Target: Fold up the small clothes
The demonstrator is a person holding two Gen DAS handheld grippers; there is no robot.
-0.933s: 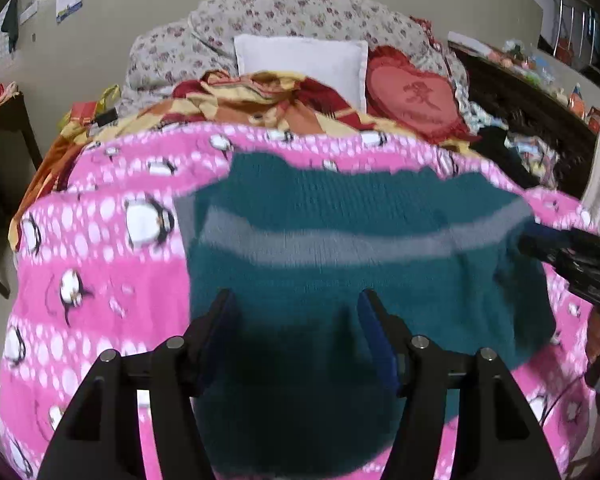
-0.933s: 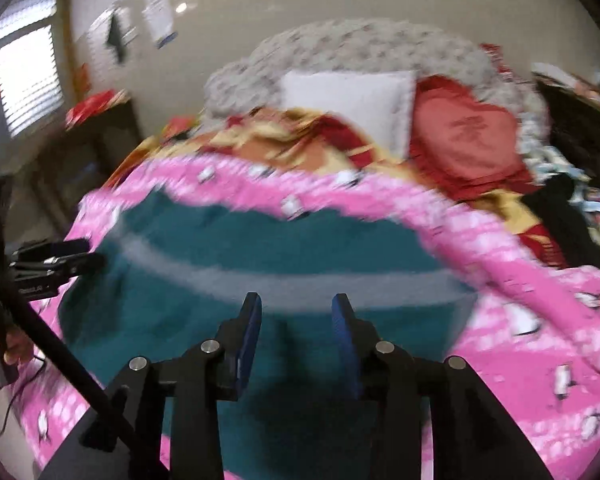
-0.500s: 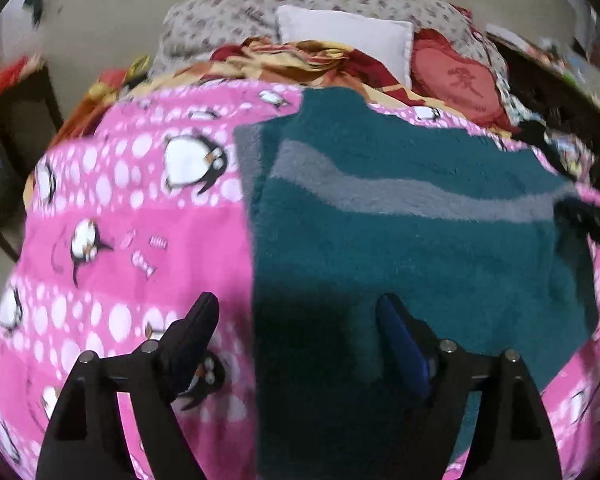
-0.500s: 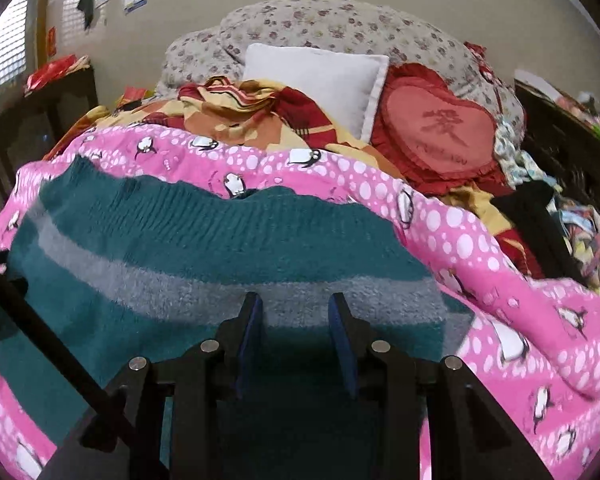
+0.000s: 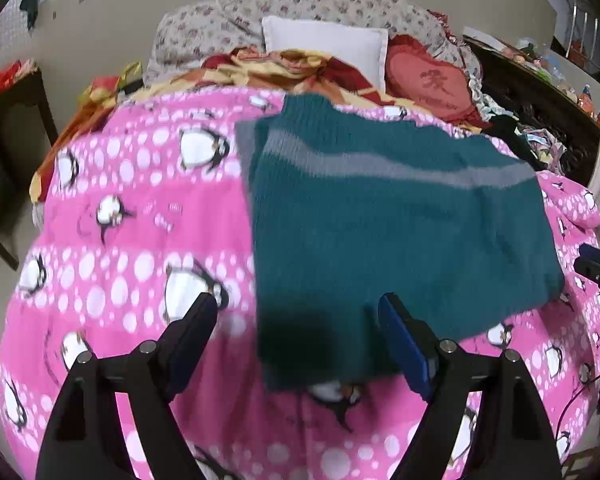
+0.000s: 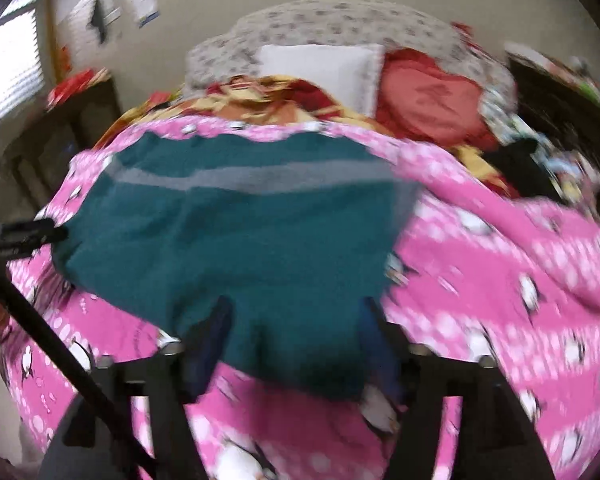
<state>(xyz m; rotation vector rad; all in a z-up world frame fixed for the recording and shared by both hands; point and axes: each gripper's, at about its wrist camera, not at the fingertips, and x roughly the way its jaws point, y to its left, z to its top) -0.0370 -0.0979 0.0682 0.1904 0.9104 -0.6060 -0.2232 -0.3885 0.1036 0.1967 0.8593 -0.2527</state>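
Only right view (image 6: 4, 68) shows window; sweater (image 5: 380, 216) in both.

Your sweater (image 5: 400, 224) lies flat on the blanket (image 5: 140, 240), with the pillow (image 5: 324, 46) and cushion (image 5: 428, 84) behind it.

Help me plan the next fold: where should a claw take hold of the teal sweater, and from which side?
Grip the teal sweater at its near corners, coming in low from the near edge. It lies flat on the pink penguin blanket, and that near edge sits right ahead of the open left claw, so one finger could probably slip under it. The right claw is opening over the other near corner.
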